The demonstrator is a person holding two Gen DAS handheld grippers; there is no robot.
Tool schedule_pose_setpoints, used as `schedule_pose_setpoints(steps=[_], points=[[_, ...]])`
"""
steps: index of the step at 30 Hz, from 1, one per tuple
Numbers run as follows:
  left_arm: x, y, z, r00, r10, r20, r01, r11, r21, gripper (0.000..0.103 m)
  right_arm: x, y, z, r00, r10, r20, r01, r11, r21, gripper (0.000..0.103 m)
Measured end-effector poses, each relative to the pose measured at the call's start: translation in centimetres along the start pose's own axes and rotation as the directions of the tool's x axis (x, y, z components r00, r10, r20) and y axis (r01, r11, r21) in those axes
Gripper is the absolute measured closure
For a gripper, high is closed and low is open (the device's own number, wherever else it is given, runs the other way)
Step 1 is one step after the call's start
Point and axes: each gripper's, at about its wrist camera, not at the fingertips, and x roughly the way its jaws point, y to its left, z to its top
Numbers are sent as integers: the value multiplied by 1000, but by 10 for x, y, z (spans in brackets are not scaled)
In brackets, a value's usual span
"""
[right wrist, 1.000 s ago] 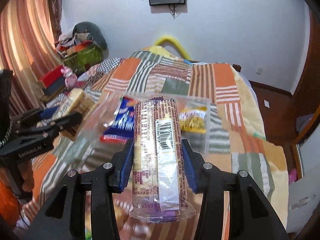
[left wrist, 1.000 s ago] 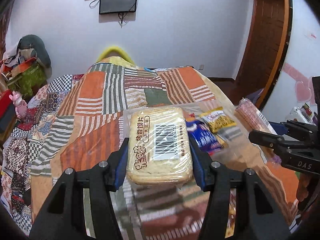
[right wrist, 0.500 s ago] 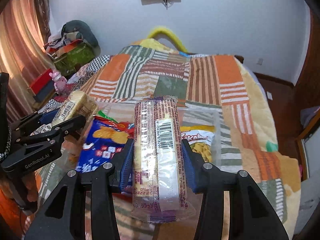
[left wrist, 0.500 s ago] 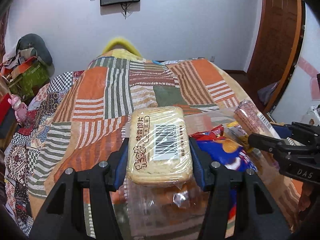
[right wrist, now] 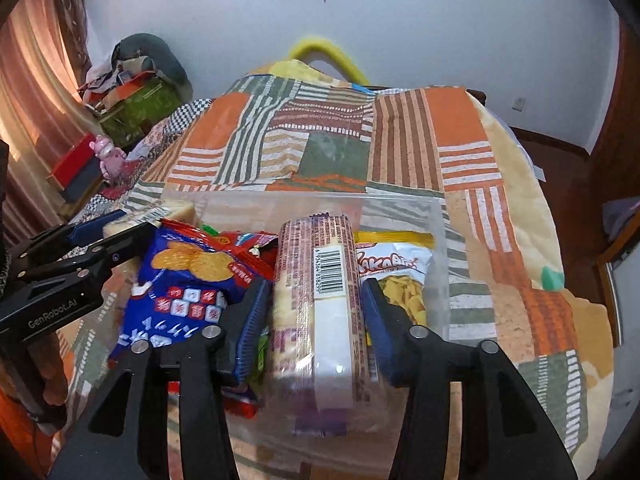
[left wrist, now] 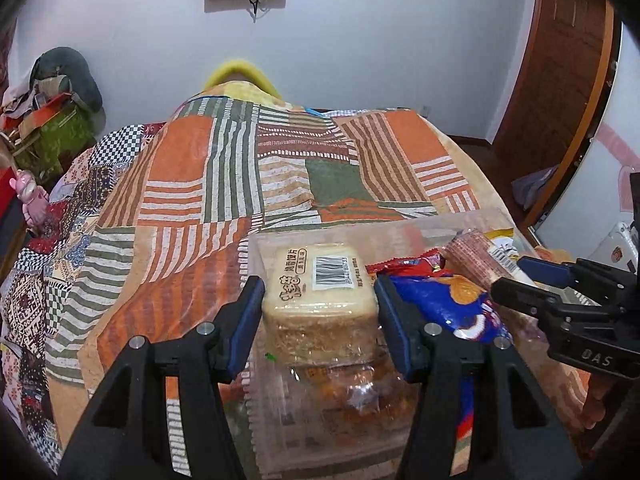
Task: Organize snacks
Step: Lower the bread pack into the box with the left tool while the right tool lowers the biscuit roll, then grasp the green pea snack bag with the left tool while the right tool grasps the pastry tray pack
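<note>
My left gripper (left wrist: 320, 300) is shut on a clear-wrapped pack of toasted bread slices (left wrist: 320, 284), held low inside the left end of a clear plastic bin (left wrist: 360, 228). My right gripper (right wrist: 316, 300) is shut on a long purple-patterned biscuit roll (right wrist: 320, 300), held in the bin (right wrist: 400, 200) between a blue and red chip bag (right wrist: 184, 280) and a yellow snack bag (right wrist: 400, 276). The chip bag (left wrist: 448, 308) and the roll (left wrist: 476, 256) also show in the left wrist view, with the right gripper (left wrist: 520, 280) at the right.
The bin sits on a bed with an orange, green and striped patchwork cover (left wrist: 240, 168). A pile of clothes and boxes (left wrist: 48, 112) stands far left by a pink toy (left wrist: 32, 196). A wooden door (left wrist: 560, 80) is at the right. The left gripper (right wrist: 116, 232) shows in the right wrist view.
Both grippers have moved forward and down into the bin with their packs. The bread pack now sits lower between the left fingers. The roll now lies between the two bags.
</note>
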Motion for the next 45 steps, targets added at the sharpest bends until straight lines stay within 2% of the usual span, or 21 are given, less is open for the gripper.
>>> schedule_pose_setpoints(steps=[8, 12, 17, 23, 30, 33, 36, 37, 40, 45], points=[[-56, -1, -6, 998, 11, 63, -11, 1000, 3, 45, -46, 8, -16, 998, 32, 46, -30, 999, -32, 44], [-87, -2, -22, 996, 34, 88, -37, 999, 36, 40, -65, 19, -41, 998, 52, 46, -49, 997, -61, 34], [-110, -4, -55, 996, 47, 74, -52, 997, 62, 36, -68, 36, -77, 996, 86, -13, -87, 993, -75, 30], [-117, -10, -95, 999, 38, 20, -40, 995, 95, 35, -46, 64, -112, 986, 105, -126, -120, 986, -118, 29], [-123, -22, -133, 999, 43, -26, -39, 991, 132, 35, -25, 77, -125, 972, 111, -208, -139, 982, -128, 29], [-123, -25, -142, 998, 25, -54, -18, 992, 128, 35, -25, 73, -124, 971, 116, -210, -145, 981, -128, 34], [-126, -33, -149, 997, -3, -77, 12, 994, 113, 35, -29, 65, -126, 973, 106, -207, -134, 983, -126, 56], [-126, -36, -151, 996, -17, -85, 26, 994, 109, 35, -31, 60, -126, 975, 98, -202, -124, 985, -122, 59], [-130, -48, -154, 994, -45, -97, 56, 992, 114, 34, -41, 46, -130, 980, 77, -181, -95, 991, -95, 60], [-138, -73, -159, 988, -101, -117, 115, 985, 128, 24, -66, 23, -144, 988, 50, -147, -57, 998, -39, 60]])
